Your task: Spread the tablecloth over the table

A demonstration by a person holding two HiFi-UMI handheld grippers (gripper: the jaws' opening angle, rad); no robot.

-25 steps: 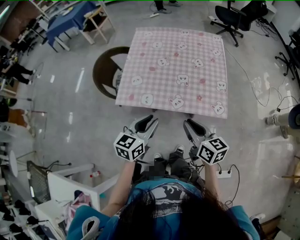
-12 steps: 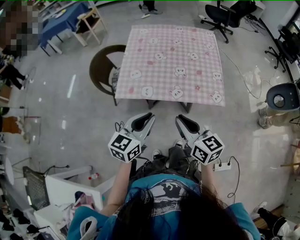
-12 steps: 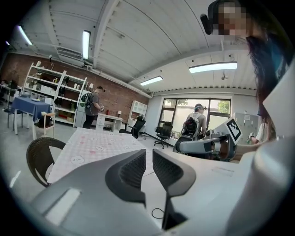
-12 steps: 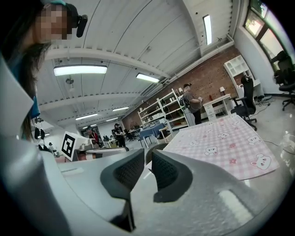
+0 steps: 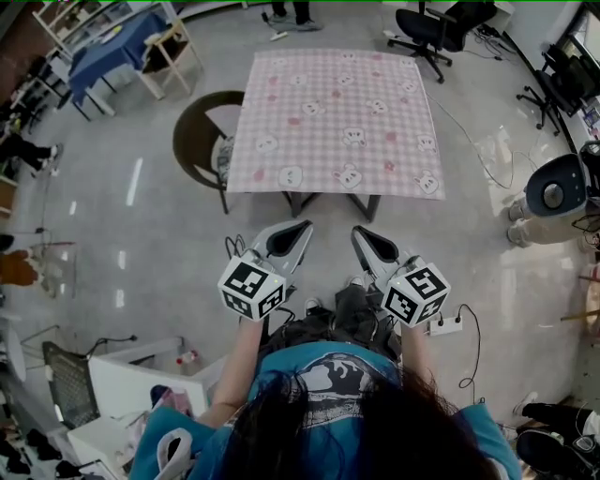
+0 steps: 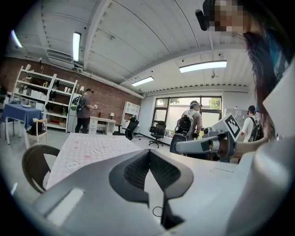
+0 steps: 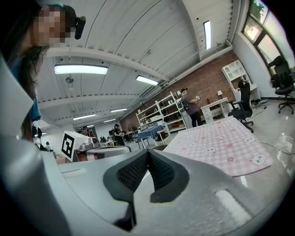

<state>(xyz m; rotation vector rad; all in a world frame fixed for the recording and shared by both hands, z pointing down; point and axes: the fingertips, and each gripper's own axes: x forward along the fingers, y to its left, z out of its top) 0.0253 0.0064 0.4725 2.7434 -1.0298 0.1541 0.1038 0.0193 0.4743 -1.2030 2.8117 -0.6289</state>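
The pink checked tablecloth (image 5: 333, 122) with bear prints lies flat over the whole table, its near hem hanging above the table legs (image 5: 298, 202). It also shows in the left gripper view (image 6: 87, 150) and the right gripper view (image 7: 221, 143). My left gripper (image 5: 302, 226) is held well short of the near hem. Its jaws have just been closing and now meet, with nothing between them (image 6: 148, 151). My right gripper (image 5: 358, 232) is level beside it, shut and empty (image 7: 148, 151). Neither touches the cloth.
A dark round chair (image 5: 200, 141) stands at the table's left side. An office chair (image 5: 422, 28) is beyond the far right corner. A white rounded machine (image 5: 553, 187) and cables lie to the right. A power strip (image 5: 445, 326) sits by my feet. People stand in the background.
Both grippers have drawn back from the table's near edge, which now lies farther off. The left jaws have closed. The cloth has stayed flat.
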